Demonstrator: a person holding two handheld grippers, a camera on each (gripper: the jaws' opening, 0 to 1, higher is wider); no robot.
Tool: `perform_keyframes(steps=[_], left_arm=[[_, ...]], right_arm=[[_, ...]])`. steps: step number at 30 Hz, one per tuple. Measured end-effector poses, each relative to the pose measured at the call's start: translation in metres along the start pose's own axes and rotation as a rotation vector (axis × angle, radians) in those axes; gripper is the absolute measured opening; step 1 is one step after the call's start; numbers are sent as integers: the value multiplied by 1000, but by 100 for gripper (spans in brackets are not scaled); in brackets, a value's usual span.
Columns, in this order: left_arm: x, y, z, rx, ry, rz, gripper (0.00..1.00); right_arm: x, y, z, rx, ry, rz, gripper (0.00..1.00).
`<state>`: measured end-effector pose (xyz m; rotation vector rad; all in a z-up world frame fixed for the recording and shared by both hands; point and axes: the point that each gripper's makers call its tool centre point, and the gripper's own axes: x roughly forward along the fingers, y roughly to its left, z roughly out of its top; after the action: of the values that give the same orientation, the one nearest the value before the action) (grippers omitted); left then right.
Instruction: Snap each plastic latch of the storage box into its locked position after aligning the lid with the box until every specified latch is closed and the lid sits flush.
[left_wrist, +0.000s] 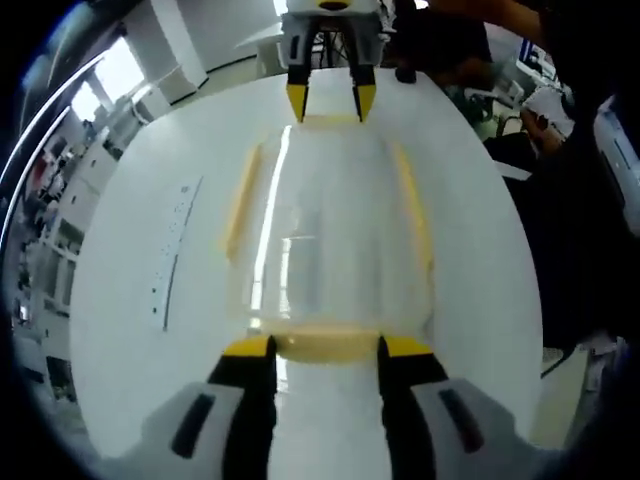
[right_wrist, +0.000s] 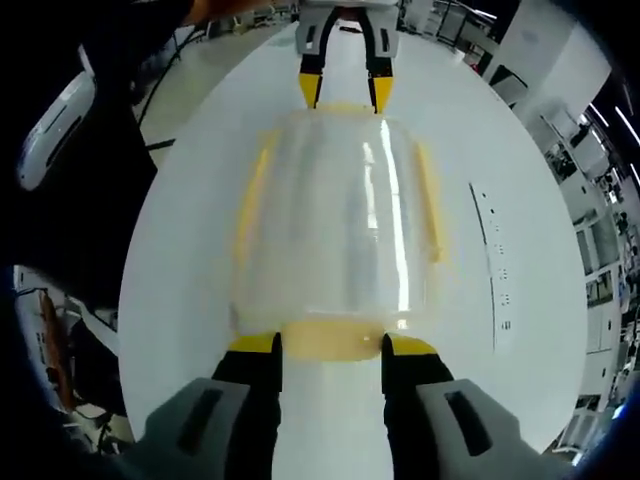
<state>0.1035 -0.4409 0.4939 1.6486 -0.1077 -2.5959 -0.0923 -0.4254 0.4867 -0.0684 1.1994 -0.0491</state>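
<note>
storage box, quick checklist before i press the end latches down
1. Lid sits on the storage box, square to it: ok, though flush seating cannot tell.
2. Left gripper straddles the near end latch, jaws open: ok.
3. Right gripper straddles its end latch, jaws open: ok.
4. Either end latch snapped shut: cannot tell.
5. Long side latches locked: cannot tell; they lie along the box sides.
6. White table around the box free of clutter: ok.
</note>
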Motion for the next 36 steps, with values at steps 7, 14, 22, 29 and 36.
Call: perform_keyframes(steps=[7, 14, 22, 29, 36], left_arm=[[-4, 11, -22, -9, 15, 2, 38], [-7, 18, -42, -19, 28, 3, 38], [-9, 24, -57, -24, 48, 11, 39], [-12, 28, -65, -28, 62, 10, 39], [-11, 30, -71, -24, 80, 8, 39]], right_arm=[[13, -10, 20, -3, 0, 2, 38], [25, -16, 33, -8, -5, 4, 38], [38, -22, 45, -18, 0, 6, 38], [44, -27, 52, -21, -4, 5, 38], [48, -29, 56, -26, 9, 9, 39]])
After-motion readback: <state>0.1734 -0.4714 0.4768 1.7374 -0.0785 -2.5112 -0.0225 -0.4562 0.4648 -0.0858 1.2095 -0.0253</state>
